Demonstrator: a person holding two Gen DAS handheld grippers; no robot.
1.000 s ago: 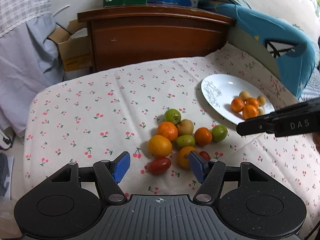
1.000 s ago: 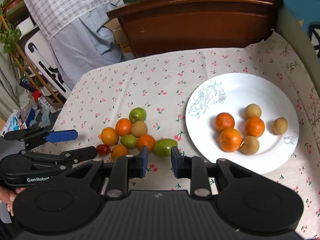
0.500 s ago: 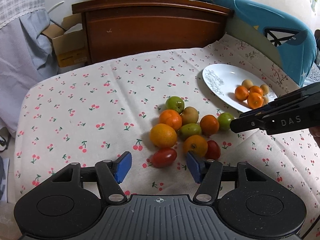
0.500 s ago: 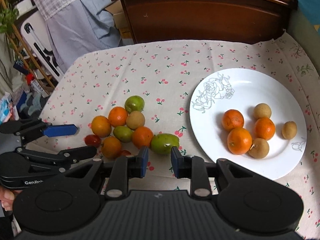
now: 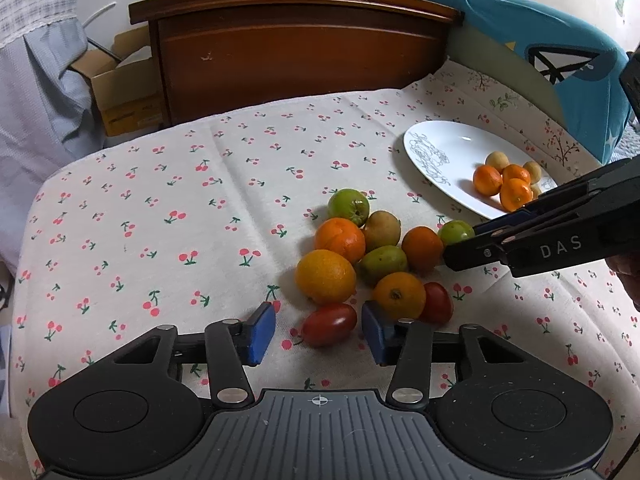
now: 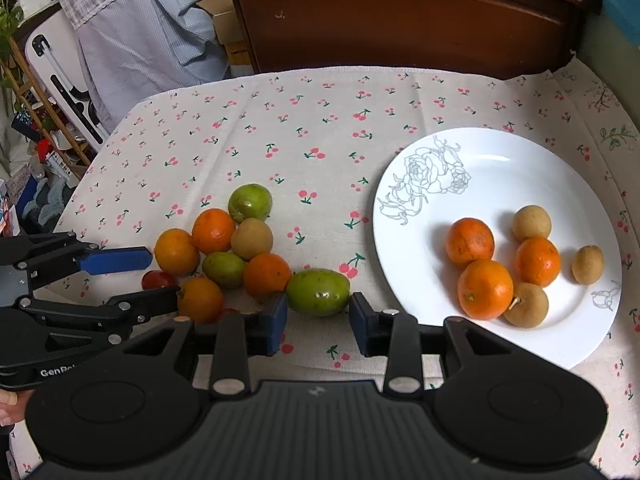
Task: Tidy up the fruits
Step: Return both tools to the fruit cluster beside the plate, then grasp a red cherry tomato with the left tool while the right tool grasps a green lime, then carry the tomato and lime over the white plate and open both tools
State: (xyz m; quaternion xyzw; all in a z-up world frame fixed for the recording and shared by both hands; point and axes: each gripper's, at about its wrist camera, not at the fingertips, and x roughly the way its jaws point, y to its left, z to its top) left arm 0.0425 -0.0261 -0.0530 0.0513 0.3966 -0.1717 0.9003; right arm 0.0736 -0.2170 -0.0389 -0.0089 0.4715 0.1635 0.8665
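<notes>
A pile of oranges, green fruits, a brown one and two red tomatoes lies on the cherry-print cloth (image 5: 200,208). My left gripper (image 5: 318,334) has its blue pads on either side of the nearer oblong red tomato (image 5: 329,324). Its jaws are closing, with a gap still showing at the left pad. My right gripper (image 6: 318,320) hangs just behind the large green fruit (image 6: 318,292) at the pile's right end. Its jaws are opening, and the pads are clear of the fruit. The white plate (image 6: 500,160) holds three oranges and three small brown fruits.
A dark wooden headboard (image 5: 296,52) runs along the far edge of the cloth. A blue cushion (image 5: 560,60) leans at the back right, close to the plate. A cardboard box (image 5: 120,88) and hanging grey fabric stand beyond the left edge.
The left gripper sank toward the pile and its pads narrowed around the red tomato. The right gripper came down closer to the green fruit and its pads spread apart.
</notes>
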